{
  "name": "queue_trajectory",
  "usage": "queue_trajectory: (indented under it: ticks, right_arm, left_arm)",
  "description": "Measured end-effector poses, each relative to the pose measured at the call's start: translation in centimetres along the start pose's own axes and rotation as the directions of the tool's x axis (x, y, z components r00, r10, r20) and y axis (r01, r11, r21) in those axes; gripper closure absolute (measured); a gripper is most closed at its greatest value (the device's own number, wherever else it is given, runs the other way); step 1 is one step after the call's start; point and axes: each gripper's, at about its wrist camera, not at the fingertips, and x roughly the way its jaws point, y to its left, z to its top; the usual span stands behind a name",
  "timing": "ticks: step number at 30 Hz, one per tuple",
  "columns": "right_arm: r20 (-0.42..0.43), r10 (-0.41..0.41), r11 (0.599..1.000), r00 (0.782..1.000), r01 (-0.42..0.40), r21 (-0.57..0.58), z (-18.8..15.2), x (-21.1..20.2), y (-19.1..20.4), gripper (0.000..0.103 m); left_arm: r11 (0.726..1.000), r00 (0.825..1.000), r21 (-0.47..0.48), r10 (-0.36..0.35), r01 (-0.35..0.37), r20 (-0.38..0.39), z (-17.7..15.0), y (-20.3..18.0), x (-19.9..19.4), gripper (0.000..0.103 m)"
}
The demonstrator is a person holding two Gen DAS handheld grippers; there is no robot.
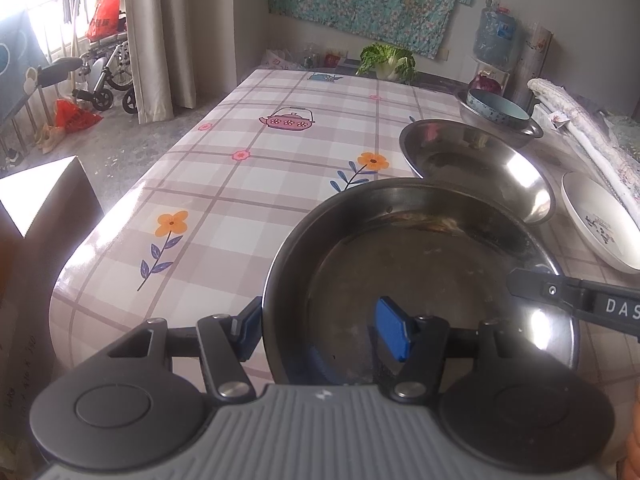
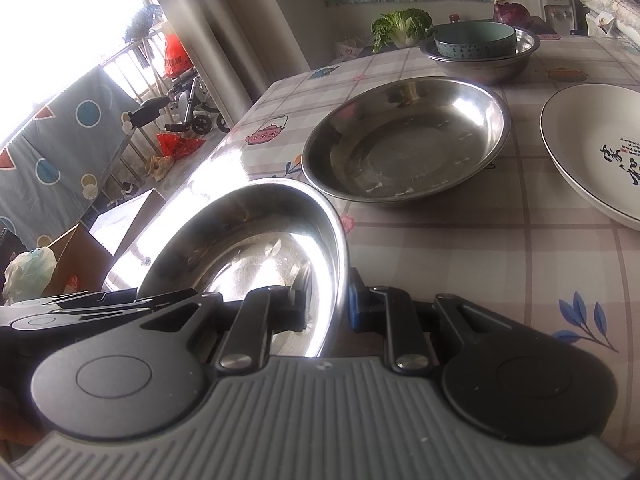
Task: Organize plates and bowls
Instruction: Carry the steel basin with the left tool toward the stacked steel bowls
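A shallow steel dish (image 1: 420,264) (image 2: 248,248) is held tilted over the near corner of the checked table (image 1: 220,184). My right gripper (image 2: 330,300) is shut on its right rim, one pad inside and the blue pad outside. My left gripper (image 1: 320,330) is open and straddles the dish's left rim, with a wide gap to the inner pad. A second steel dish (image 1: 480,160) (image 2: 404,140) rests on the table just behind. A white plate with black writing (image 1: 600,220) (image 2: 600,152) lies to the right.
A teal bowl (image 2: 474,40) sits inside a steel basin (image 2: 480,66) at the back right. A cabbage (image 1: 386,62) and a purple onion (image 2: 512,12) lie at the far edge. The table drops off on the left, beside a cardboard box (image 1: 48,200).
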Motion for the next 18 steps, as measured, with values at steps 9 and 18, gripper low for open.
queue_trajectory:
  ticks: [9, 18]
  right_arm:
    - [0.015, 0.001, 1.000, 1.000, -0.001, -0.001, -0.1, -0.7, 0.1, 0.085]
    - [0.039, -0.007, 1.000, 0.999, 0.007, 0.008, 0.0, -1.9, -0.2, 0.085]
  left_arm:
    - [1.000, 1.000, 0.010, 0.002, -0.002, 0.017, 0.3, -0.3, -0.4, 0.043]
    - [1.000, 0.999, 0.028, -0.006, 0.005, 0.033, 0.7, -1.1, -0.8, 0.043]
